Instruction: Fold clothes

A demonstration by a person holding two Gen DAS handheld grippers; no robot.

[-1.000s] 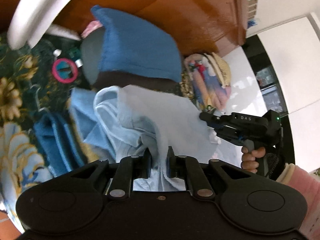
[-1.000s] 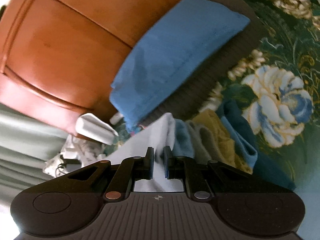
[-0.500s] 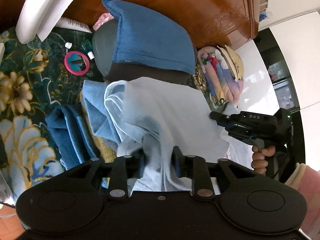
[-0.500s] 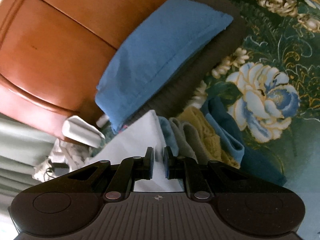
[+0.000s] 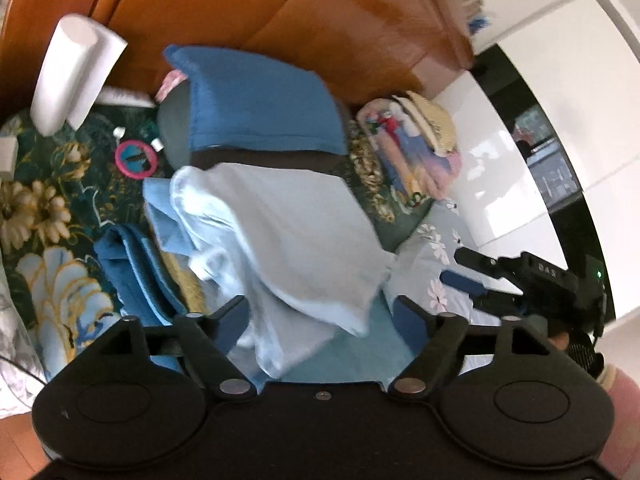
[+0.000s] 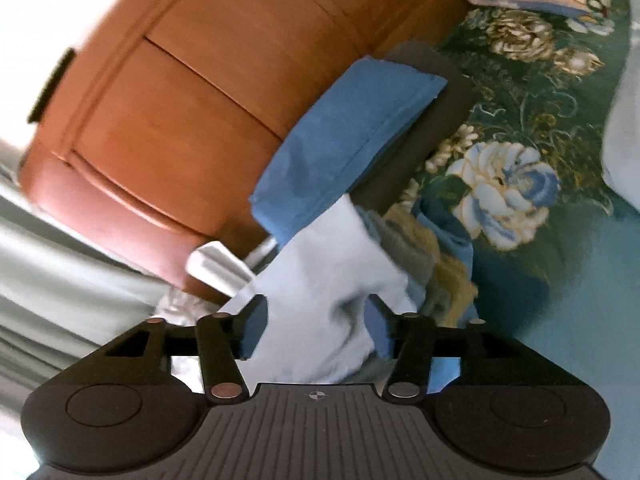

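A pale blue garment (image 5: 288,232) lies folded over a heap of clothes on the floral bedspread (image 5: 44,208). My left gripper (image 5: 324,320) hangs just above its near edge. Its jaws are opening wide, and the cloth lies loose between them with neither pad pressing on it. In the right wrist view the same garment (image 6: 320,280) sits under my right gripper (image 6: 316,328). Those jaws are opening too, with cloth between them but clear of the pads. The left wrist view shows the right gripper (image 5: 460,270) at the right, held by a hand in a pink sleeve.
A blue pillow (image 5: 260,104) leans on a wooden headboard (image 5: 320,20) behind the heap. Dark blue and yellow clothes (image 5: 128,260) lie at the left. A white roll (image 5: 72,76), a pink ring (image 5: 135,159) and a folded colourful blanket with a straw hat (image 5: 424,136) sit around them.
Both grippers were shut on the pale garment's near edge. Both have let go, spread their jaws and pulled back and up. The garment now rests on the heap.
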